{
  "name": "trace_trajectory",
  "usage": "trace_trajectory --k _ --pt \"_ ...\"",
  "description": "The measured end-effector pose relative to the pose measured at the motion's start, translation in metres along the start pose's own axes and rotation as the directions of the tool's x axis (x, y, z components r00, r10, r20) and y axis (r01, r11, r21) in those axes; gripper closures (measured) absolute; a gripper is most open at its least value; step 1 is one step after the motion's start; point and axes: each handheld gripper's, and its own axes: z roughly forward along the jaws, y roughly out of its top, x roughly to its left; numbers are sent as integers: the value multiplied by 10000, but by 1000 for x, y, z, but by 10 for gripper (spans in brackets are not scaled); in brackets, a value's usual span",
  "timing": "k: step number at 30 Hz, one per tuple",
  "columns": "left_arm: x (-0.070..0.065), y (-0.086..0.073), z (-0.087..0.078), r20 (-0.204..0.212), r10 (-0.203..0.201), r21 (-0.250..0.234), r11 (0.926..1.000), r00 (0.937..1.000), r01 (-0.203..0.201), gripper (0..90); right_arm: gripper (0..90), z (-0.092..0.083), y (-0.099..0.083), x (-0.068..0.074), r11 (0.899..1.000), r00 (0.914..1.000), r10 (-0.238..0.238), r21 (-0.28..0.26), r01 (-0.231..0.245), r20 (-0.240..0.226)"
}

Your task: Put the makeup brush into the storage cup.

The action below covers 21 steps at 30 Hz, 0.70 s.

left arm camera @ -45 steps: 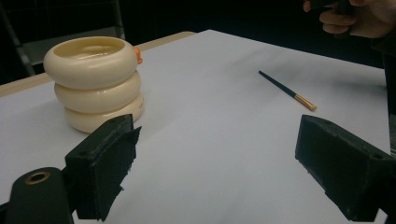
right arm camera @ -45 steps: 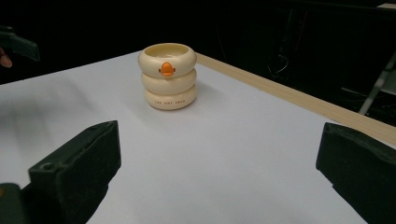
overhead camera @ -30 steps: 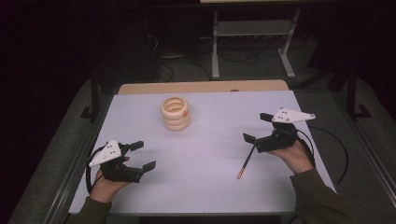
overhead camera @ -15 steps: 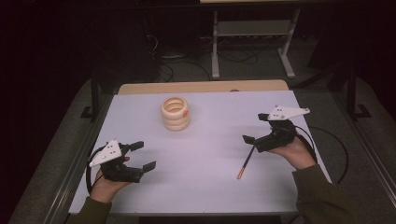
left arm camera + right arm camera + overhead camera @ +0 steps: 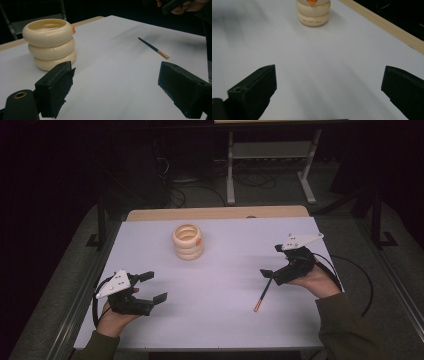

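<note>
Chopstick point(image 5: 263, 296) just beside right gripper's point(image 5: 272, 261) jaws

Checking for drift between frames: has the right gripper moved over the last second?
Yes. The right gripper has slid toward the person and down onto the dark end of the chopstick, which has stayed put; its jaws stand open.

A short row of small orange characters runs along the bottom ring of the cream ringed container point(image 5: 313, 12), which stands near the far edge of the tabletop point(image 5: 332, 62); the print is too small and blurred to read.
</note>
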Motion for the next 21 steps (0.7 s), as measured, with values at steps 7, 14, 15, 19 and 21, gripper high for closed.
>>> trace_trajectory --k 7,14,15,19,21 --pt "0 0 0 -10 12 35 10000 10000 -12 118 0 5 -1 -1 9974 9993 -258 670 276 -276" --pt "0 0 0 -5 38 48 10000 10000 -38 119 0 8 3 -2 9860 9965 -709 1478 768 -450" --pt "0 0 0 -14 48 39 10000 10000 -47 119 0 9 3 -2 9841 9961 -756 1576 819 -454" --pt "1 1 0 -6 145 34 9999 9999 -145 119 43 11 6 -3 9701 9906 -1221 2037 1321 -611" --pt "0 1 0 -9 52 -22 10000 10000 -52 119 43 11 7 -3 9692 9905 -1189 2088 1308 -687"
